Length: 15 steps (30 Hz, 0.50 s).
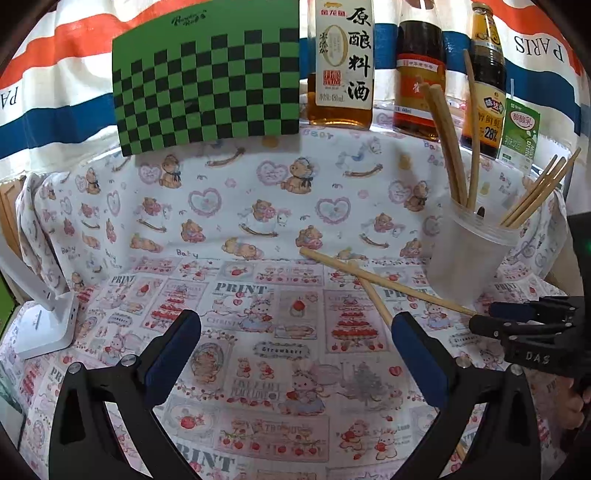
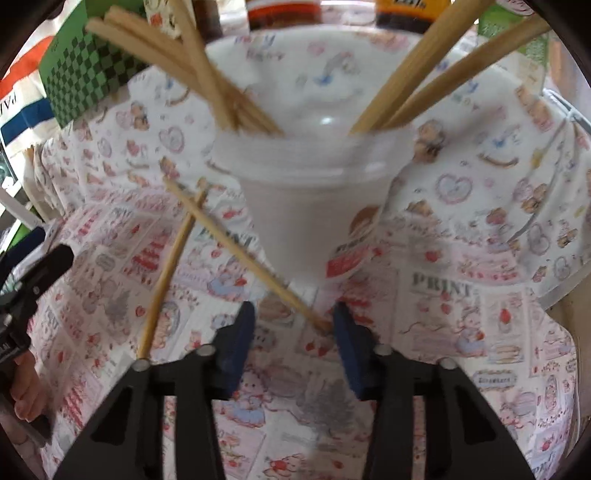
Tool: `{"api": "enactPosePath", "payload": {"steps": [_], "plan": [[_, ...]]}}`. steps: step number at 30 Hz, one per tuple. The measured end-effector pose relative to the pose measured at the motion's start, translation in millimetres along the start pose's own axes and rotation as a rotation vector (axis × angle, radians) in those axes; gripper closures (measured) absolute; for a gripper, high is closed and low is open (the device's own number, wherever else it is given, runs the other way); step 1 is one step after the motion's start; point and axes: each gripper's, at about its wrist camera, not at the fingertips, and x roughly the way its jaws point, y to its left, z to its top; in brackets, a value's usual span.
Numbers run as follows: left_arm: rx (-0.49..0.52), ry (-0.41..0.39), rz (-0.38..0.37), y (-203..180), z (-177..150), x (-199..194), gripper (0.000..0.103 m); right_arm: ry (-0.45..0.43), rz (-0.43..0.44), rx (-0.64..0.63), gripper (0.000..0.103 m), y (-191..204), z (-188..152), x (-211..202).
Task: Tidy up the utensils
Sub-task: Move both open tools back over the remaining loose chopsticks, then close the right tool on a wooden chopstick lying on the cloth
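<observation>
two loose chopsticks (image 1: 373,280) lie crossed beside the cup (image 1: 469,254).

**What I cannot read from either camera**

Right wrist view is motion-blurred: the cup (image 2: 314,206) and its label are unreadable to me. The near end of the chopstick (image 2: 255,266) meets the right gripper's (image 2: 293,332) pad; contact undecided. Bottles (image 2: 280,11) are cut off at the top edge. In the left wrist view, the second chopstick (image 1: 373,295) disappears behind my left gripper's finger (image 1: 417,354).
</observation>
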Motion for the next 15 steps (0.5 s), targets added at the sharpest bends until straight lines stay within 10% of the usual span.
{"api": "enactPosePath", "payload": {"steps": [4, 15], "plan": [[-0.015, 0.041, 0.011, 3, 0, 7, 0.001, 0.01, -0.015, 0.007, 0.093, 2, -1, 3], [-0.017, 0.072, 0.048, 6, 1, 11, 0.001, 0.13, 0.107, -0.052, 0.102, 23, -21, -33]]}}
